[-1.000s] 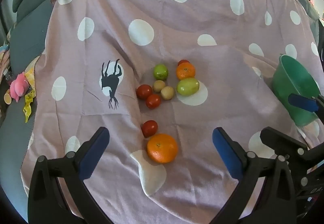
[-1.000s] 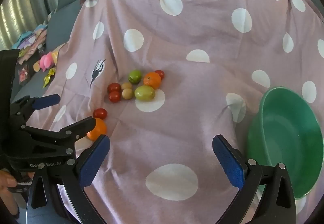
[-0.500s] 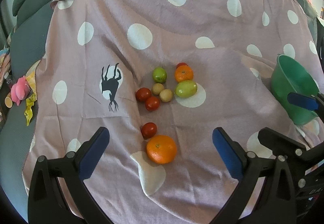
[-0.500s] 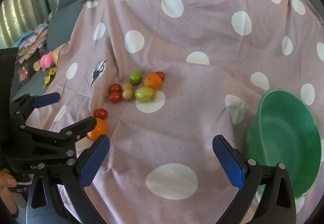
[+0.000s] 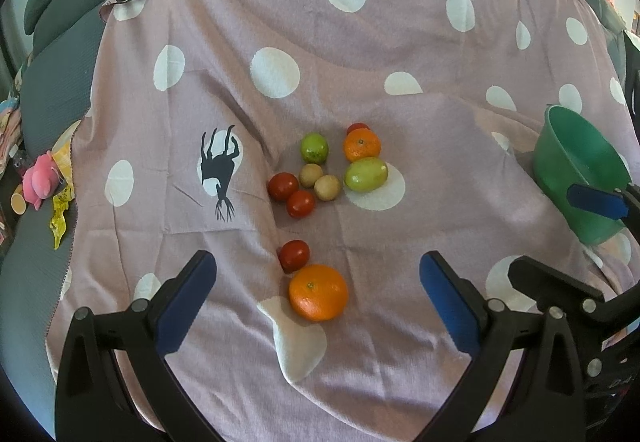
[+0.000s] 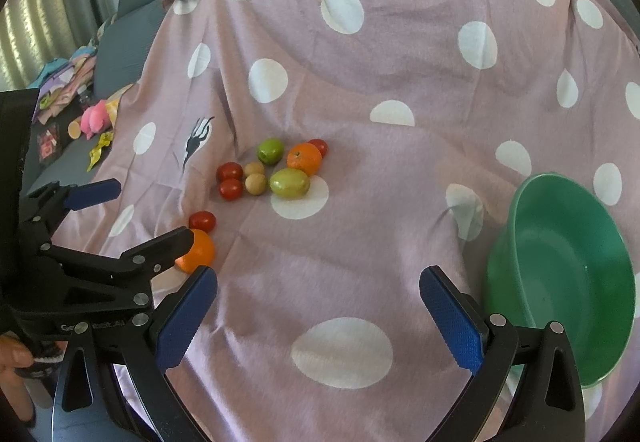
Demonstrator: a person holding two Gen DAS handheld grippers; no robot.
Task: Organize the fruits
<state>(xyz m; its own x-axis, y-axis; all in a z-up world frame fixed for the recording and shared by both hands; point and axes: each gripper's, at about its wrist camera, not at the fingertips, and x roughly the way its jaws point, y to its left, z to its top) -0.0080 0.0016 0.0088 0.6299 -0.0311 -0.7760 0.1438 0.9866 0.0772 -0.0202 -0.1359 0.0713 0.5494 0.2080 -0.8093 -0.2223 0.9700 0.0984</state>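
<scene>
Fruit lies on a pink polka-dot blanket. A large orange and a red tomato sit nearest my left gripper, which is open with its fingers wide on either side of the orange. Farther off is a cluster: a lime, a second orange, a green oval fruit, two brown fruits and two tomatoes. An empty green bowl stands at the right. My right gripper is open over bare blanket, left of the bowl.
The blanket covers a grey sofa with cushions behind. A pink toy and yellow wrappers lie off the blanket's left edge. In the right wrist view the left gripper's body hides part of the near orange.
Both views have drifted slightly. The fruit, the bowl and the open jaws stand as before.
</scene>
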